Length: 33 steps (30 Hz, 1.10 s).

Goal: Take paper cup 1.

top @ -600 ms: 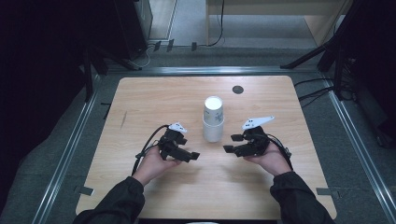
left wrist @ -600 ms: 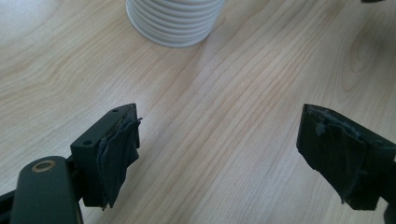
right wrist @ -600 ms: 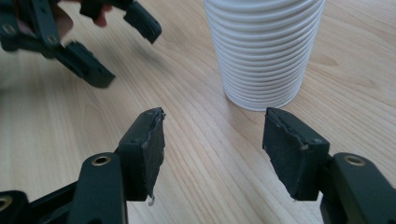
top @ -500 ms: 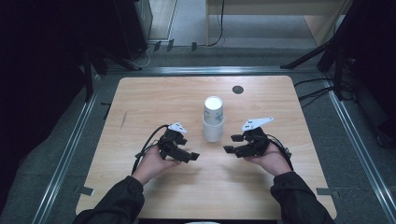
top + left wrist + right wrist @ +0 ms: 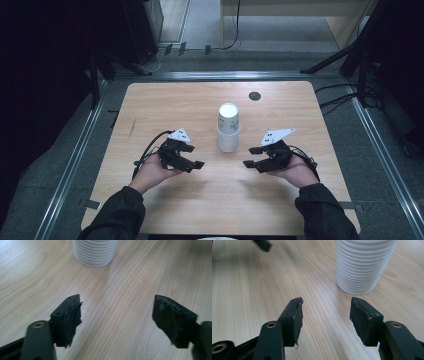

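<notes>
Left gripper [image 5: 194, 161] sat low over the light wooden table [image 5: 165, 105], jaws standing apart with nothing between them; in the left gripper view the gap between the pads was wide and showed bare wood grain. Right gripper [image 5: 251, 157] mirrored it on the other side, jaws also parted and empty, gap narrower in the right gripper view. Stack of white ribbed paper cups [image 5: 228, 127] stood upright at mid-table, between the two grippers, near both but touching neither.

Step in hand looked like the approach to the stack. To do it well: one gripper should steady the lower cups on the ribbed wall, the other should take the top cup by its rim and pull straight up, no twisting, or the whole stack may tip or lift together. Squeeze lightly, since thin paper should crush easily. Left jaws were not pointed at the stack yet; they need swinging toward it.

Hard to make out: number of cups, since the gripper views cut off the stack's top and the high view blurred the seams. Small dark round mark [image 5: 254, 96] on the far part of the table, hole or cap, could not tell. Printed marks on the upper cup unreadable
</notes>
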Motion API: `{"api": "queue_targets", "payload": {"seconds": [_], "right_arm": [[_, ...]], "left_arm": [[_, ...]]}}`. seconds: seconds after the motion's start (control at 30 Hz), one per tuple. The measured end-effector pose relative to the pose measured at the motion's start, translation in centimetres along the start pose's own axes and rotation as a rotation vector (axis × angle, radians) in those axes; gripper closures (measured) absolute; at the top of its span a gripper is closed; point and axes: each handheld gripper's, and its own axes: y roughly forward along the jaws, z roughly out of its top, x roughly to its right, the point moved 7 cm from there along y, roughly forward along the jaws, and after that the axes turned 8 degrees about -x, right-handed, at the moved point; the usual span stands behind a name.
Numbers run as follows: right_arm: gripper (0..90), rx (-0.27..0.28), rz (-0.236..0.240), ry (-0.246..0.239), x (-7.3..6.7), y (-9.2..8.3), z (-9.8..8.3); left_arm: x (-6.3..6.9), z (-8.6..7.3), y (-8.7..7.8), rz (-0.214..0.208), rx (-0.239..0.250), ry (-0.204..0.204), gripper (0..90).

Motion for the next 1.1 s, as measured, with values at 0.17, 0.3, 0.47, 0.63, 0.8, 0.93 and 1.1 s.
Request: {"api": "queue_targets", "payload": {"seconds": [0.17,0.3,0.47,0.63,0.8,0.93,1.1], "right_arm": [[43.5,-0.014,-0.025,0.006,0.2,-0.4,-0.3],[42.3,-0.029,-0.012,0.04,0.4,-0.5,-0.3],[42.2,-0.01,-0.01,0.055,0.6,-0.7,-0.1],[42.2,-0.008,-0.008,0.075,0.8,-0.8,-0.1],[42.2,0.005,0.001,0.088,0.9,-0.8,0.0],[42.2,0.023,0.013,0.101,1.2,-0.8,0.1],[39.4,0.028,0.015,0.103,1.5,-0.7,0.1]], "left_arm": [[-0.2,0.0,-0.4,0.002,0.014,-0.005,23.9],[-0.4,-0.1,-0.5,0.008,0.017,-0.008,24.0],[-0.1,0.1,-0.5,-0.019,0.026,-0.015,24.0],[0.6,0.5,-0.8,-0.038,0.042,-0.008,23.9],[0.6,0.8,-0.7,-0.059,0.046,-0.008,23.9],[0.6,1.1,-0.7,-0.063,0.06,-0.012,23.9],[0.5,1.1,-0.6,-0.059,0.051,-0.017,23.9]]}}
